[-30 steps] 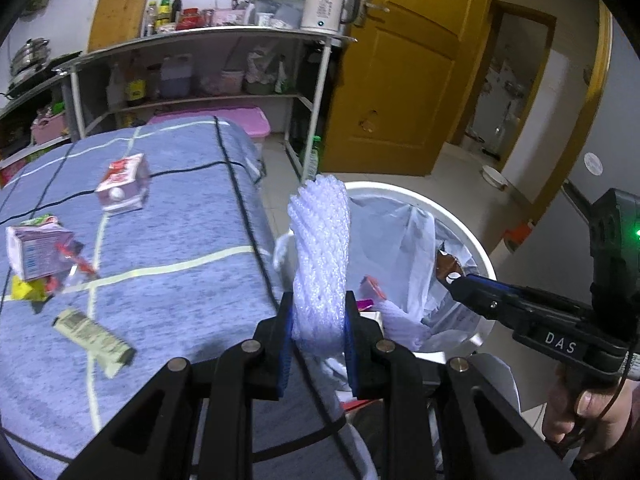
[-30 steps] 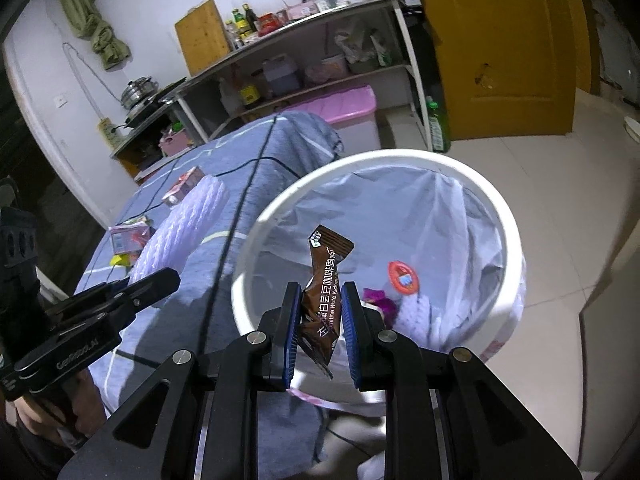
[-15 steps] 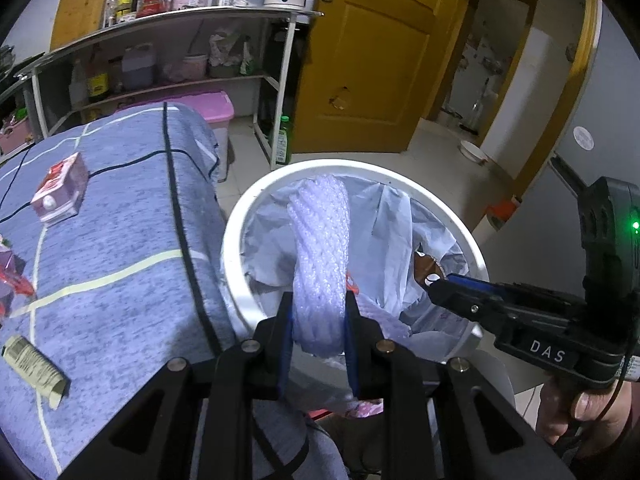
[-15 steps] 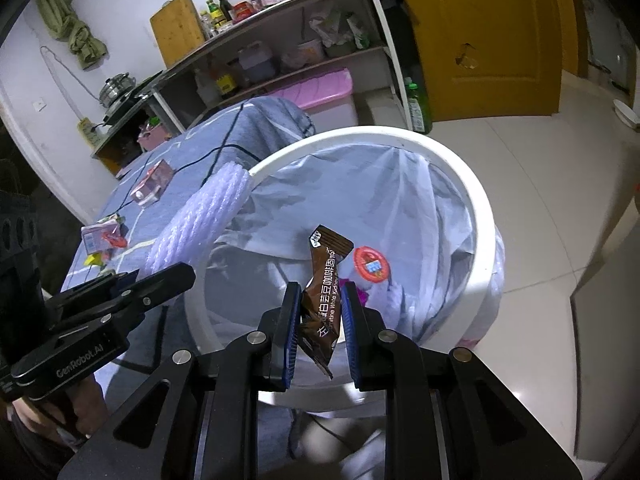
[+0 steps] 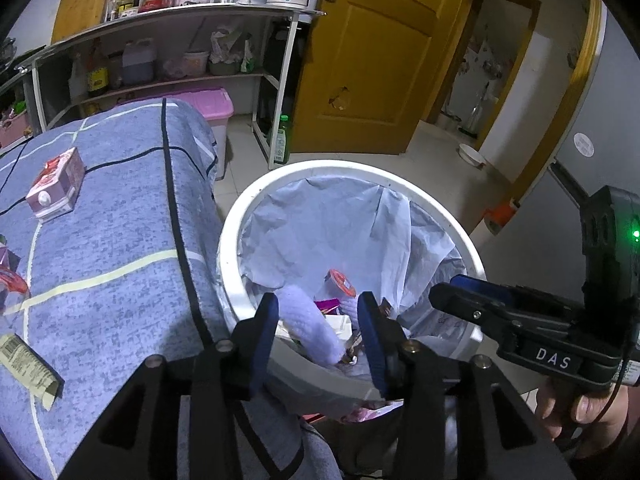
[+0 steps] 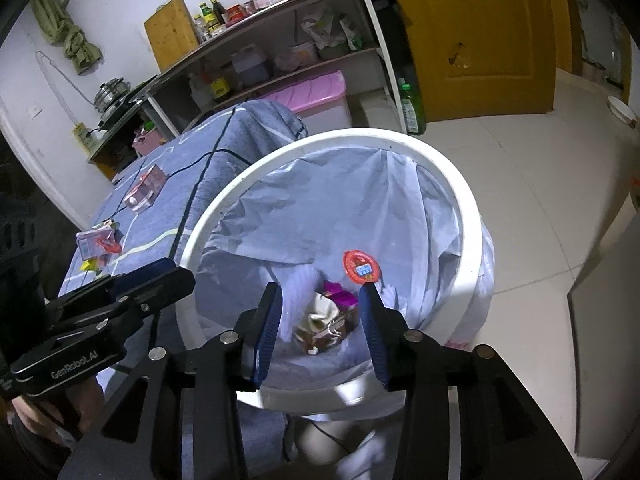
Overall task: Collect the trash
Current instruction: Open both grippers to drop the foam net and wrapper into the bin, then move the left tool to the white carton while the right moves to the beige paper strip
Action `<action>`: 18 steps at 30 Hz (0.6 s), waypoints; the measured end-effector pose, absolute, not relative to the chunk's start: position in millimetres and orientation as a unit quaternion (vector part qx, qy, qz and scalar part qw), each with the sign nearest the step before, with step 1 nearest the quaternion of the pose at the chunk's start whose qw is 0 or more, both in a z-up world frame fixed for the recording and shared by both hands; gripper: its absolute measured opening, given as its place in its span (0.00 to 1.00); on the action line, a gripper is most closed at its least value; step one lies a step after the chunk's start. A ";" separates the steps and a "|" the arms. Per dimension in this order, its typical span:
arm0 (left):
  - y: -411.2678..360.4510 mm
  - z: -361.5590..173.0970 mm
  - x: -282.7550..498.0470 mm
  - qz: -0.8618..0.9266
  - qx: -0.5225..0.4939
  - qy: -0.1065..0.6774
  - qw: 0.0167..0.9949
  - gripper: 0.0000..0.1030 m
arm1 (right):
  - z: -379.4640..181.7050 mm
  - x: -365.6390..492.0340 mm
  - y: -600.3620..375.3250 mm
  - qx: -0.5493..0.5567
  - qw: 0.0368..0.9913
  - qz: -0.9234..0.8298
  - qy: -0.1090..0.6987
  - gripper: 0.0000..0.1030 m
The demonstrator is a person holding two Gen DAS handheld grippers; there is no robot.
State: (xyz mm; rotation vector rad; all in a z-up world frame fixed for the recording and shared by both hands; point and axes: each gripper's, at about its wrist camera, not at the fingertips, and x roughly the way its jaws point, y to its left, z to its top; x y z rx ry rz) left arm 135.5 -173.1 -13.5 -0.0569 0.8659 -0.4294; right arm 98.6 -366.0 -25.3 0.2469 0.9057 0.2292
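Note:
A white trash bin (image 5: 232, 240) with a pale plastic liner stands beside the blue-clothed table (image 5: 112, 240); it also shows in the right wrist view (image 6: 468, 216). My left gripper (image 5: 318, 320) is open over its near rim. The white foam net (image 5: 308, 324) lies loose inside the bin between the jaws. My right gripper (image 6: 320, 312) is open above the bin. The brown wrapper (image 6: 320, 340) lies among the trash at the bottom, next to a red-lidded cup (image 6: 360, 268). Each gripper shows in the other's view: right (image 5: 468, 296), left (image 6: 160, 276).
On the table lie a pink carton (image 5: 56, 188), a green-yellow wrapper (image 5: 28, 364) and more litter at the left edge (image 6: 98, 242). A shelf unit (image 5: 160, 40) and pink storage box (image 5: 208, 104) stand behind. A wooden door (image 5: 372, 60) and tiled floor (image 6: 540, 200) are at right.
Both grippers opened over the bin. The foam net dropped from the left gripper and the brown wrapper dropped from the right gripper into the bin.

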 end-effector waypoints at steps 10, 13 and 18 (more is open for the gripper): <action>-143.8 3.2 115.4 -0.175 -0.039 0.389 0.904 0.42 | -9.4 86.2 -342.8 0.104 0.891 0.151 0.415 0.40; -129.7 6.2 108.1 -0.158 -0.043 0.383 0.909 0.42 | -5.6 82.2 -330.8 0.098 0.891 0.168 0.411 0.40; -102.1 9.1 97.0 -0.128 -0.054 0.376 0.916 0.42 | -1.6 77.1 -308.0 0.086 0.889 0.196 0.405 0.40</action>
